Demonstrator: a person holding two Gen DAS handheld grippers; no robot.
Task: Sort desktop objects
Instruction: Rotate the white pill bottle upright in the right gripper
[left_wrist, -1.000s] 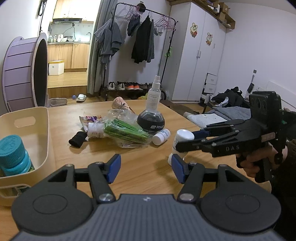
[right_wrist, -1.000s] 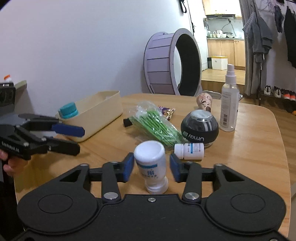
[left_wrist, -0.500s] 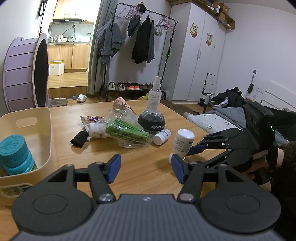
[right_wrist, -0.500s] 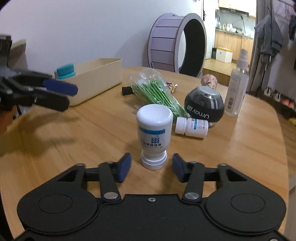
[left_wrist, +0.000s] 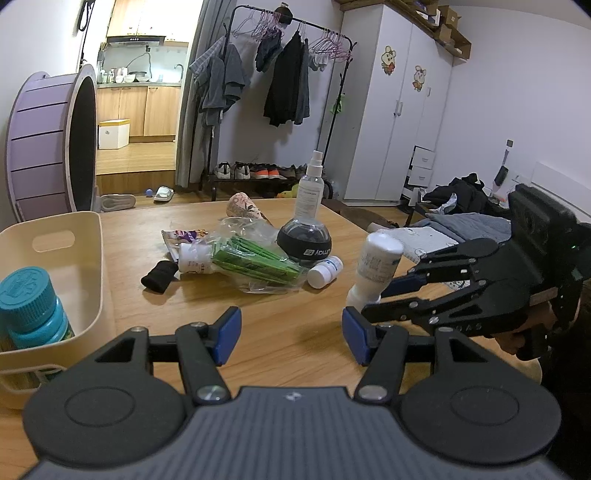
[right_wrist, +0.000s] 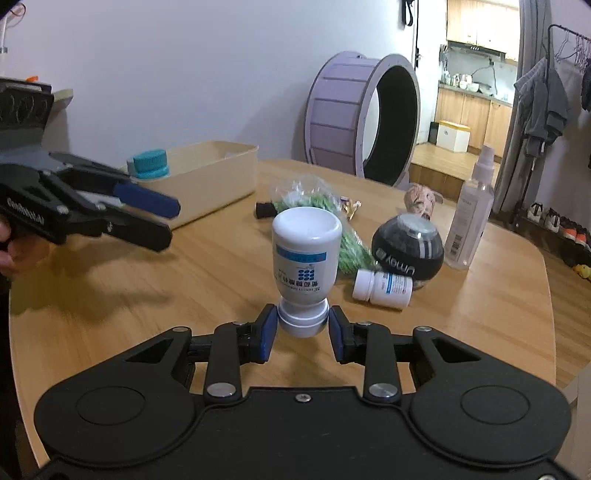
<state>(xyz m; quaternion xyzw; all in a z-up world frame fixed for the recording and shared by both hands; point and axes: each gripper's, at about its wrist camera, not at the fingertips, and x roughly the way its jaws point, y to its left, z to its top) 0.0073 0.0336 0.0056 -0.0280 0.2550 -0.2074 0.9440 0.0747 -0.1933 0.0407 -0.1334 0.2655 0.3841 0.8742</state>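
A white medicine bottle (right_wrist: 306, 251) with a blue label stands upside down, cap at the bottom. My right gripper (right_wrist: 303, 326) is shut on that cap. In the left wrist view the bottle (left_wrist: 376, 266) leans left, with the right gripper (left_wrist: 373, 301) reaching it from the right. My left gripper (left_wrist: 291, 336) is open above bare wood with nothing between its fingers; from the right wrist it appears at the far left as the left gripper (right_wrist: 168, 221). A cream basket (left_wrist: 55, 236) (right_wrist: 207, 173) holds a teal-capped bottle (left_wrist: 29, 299) (right_wrist: 149, 164).
In mid-table lie a bag of green sticks (left_wrist: 255, 258), a small white pill bottle (right_wrist: 382, 288), a black ball (right_wrist: 406, 247), a clear spray bottle (right_wrist: 471, 218), a patterned cup (left_wrist: 243, 208) and a black cap (left_wrist: 159, 275). Bare wood stretches between basket and clutter.
My right gripper moved forward and shut on the white bottle's cap; the bottle now leans. The left gripper stayed open and nearly still.
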